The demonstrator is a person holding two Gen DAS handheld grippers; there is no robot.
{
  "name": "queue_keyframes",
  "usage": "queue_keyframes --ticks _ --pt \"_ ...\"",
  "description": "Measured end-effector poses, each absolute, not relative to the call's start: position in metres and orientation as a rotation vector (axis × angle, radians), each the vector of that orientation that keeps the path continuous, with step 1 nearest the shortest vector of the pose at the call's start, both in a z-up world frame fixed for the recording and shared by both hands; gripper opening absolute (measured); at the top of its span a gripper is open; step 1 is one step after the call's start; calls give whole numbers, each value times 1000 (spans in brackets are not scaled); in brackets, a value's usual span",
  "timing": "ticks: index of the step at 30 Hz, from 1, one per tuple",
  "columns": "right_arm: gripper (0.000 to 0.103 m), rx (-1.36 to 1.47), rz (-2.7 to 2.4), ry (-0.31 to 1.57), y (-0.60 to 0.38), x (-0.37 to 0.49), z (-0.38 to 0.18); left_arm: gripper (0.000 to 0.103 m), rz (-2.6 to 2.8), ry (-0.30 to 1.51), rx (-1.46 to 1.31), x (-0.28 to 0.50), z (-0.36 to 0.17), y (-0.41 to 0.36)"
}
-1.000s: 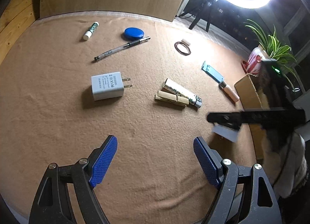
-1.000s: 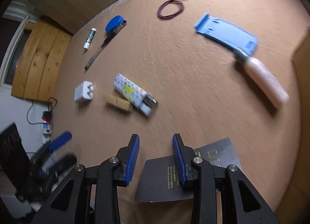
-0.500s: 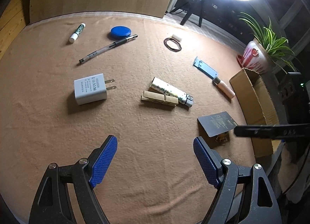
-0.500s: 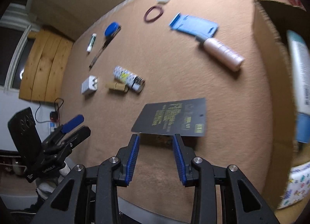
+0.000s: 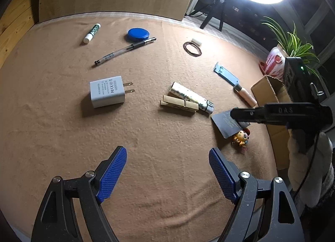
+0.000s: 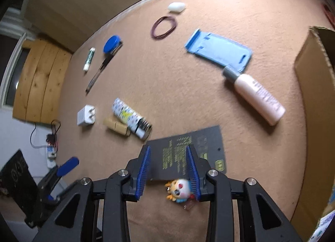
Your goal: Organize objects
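Observation:
A dark card (image 6: pixel 201 145) lies on the tan cloth and also shows in the left wrist view (image 5: pixel 224 124). A small cartoon figurine (image 6: pixel 179 190) lies at its near edge, also in the left wrist view (image 5: pixel 240 137). My right gripper (image 6: pixel 168 158) is open and empty, hovering over the card with the figurine between its arms; it also shows in the left wrist view (image 5: pixel 240 114). My left gripper (image 5: pixel 167 166) is open and empty above bare cloth. A cardboard box (image 6: pixel 314 95) stands at the right.
On the cloth lie a white charger (image 5: pixel 107 93), clothespin (image 5: pixel 179 104), patterned tube (image 5: pixel 192 97), pen (image 5: pixel 125 52), blue lid (image 5: pixel 138 33), marker (image 5: pixel 92 32), hair ties (image 5: pixel 192 48), blue holder (image 6: pixel 218 50) and pink bottle (image 6: pixel 255 97). A potted plant (image 5: pixel 291 51) stands behind the box.
My right gripper has opened wider and come back down over the card after pulling away toward the box. The left gripper has barely moved.

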State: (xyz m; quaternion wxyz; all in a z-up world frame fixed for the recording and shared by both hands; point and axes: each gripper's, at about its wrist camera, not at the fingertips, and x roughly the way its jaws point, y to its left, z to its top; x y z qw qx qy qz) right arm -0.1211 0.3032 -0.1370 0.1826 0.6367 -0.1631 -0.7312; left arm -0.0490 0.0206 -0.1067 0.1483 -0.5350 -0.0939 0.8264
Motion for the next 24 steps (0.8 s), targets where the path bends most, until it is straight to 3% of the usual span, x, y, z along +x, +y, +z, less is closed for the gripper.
queue_keyframes --ticks 24 --pt "34 1807 -2100 -423 307 -78 -133 83 2370 -188 -1532 -66 -113 28"
